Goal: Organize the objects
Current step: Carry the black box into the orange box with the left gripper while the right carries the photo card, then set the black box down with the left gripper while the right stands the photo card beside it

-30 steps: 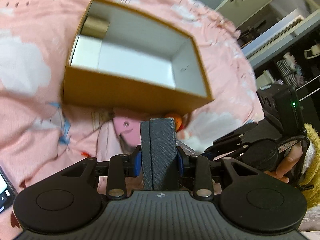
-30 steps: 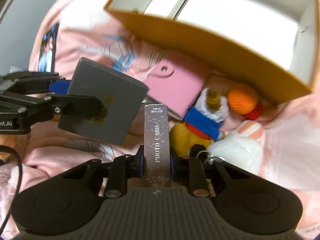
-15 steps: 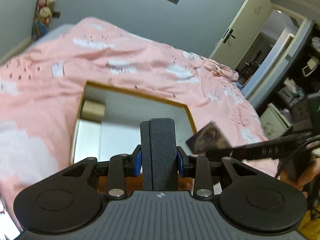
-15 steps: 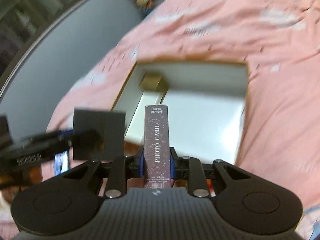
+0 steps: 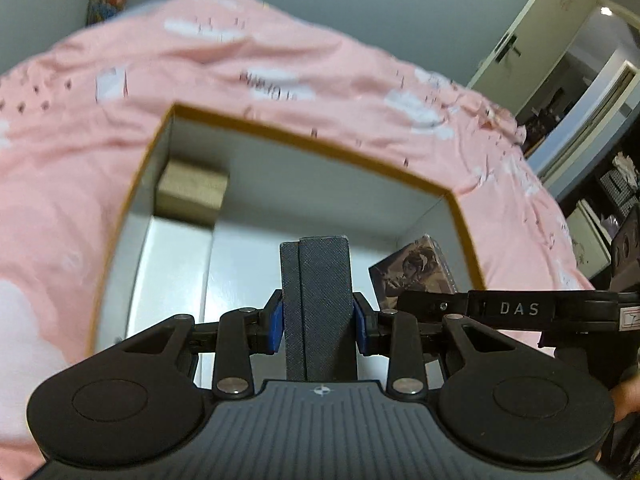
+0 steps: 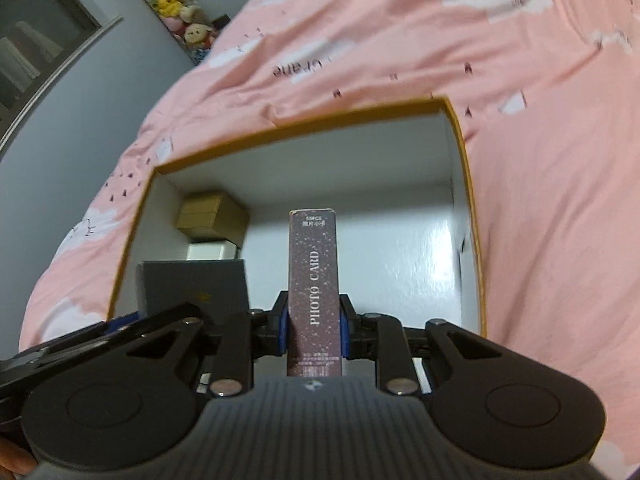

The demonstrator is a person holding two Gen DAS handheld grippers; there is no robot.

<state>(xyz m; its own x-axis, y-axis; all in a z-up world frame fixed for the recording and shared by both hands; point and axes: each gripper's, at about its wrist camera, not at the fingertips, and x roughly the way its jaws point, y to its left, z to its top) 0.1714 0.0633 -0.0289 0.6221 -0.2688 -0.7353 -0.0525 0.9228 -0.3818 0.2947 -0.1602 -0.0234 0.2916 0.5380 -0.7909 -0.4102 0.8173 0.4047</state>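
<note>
An open cardboard box (image 5: 316,146) (image 6: 308,126) with white inner walls lies on the pink bedspread (image 5: 248,64). My left gripper (image 5: 318,320) is shut on a dark grey textured case (image 5: 320,280), held upright over the box's near side. My right gripper (image 6: 314,328) is shut on a purple photo card box (image 6: 314,284), also upright above the box's inside. In the right wrist view the grey case (image 6: 192,286) and left gripper show at the left. In the left wrist view the photo card box (image 5: 416,272) shows at the right.
A small tan carton (image 5: 192,190) (image 6: 214,216) sits in the box's far left corner, with a white box (image 6: 212,250) in front of it. Plush toys (image 6: 180,0) line the wall. A door and shelves (image 5: 600,184) stand at the right.
Both grippers swung from the toys and pink item in front of the box to above its open top. Each still holds its own item.
</note>
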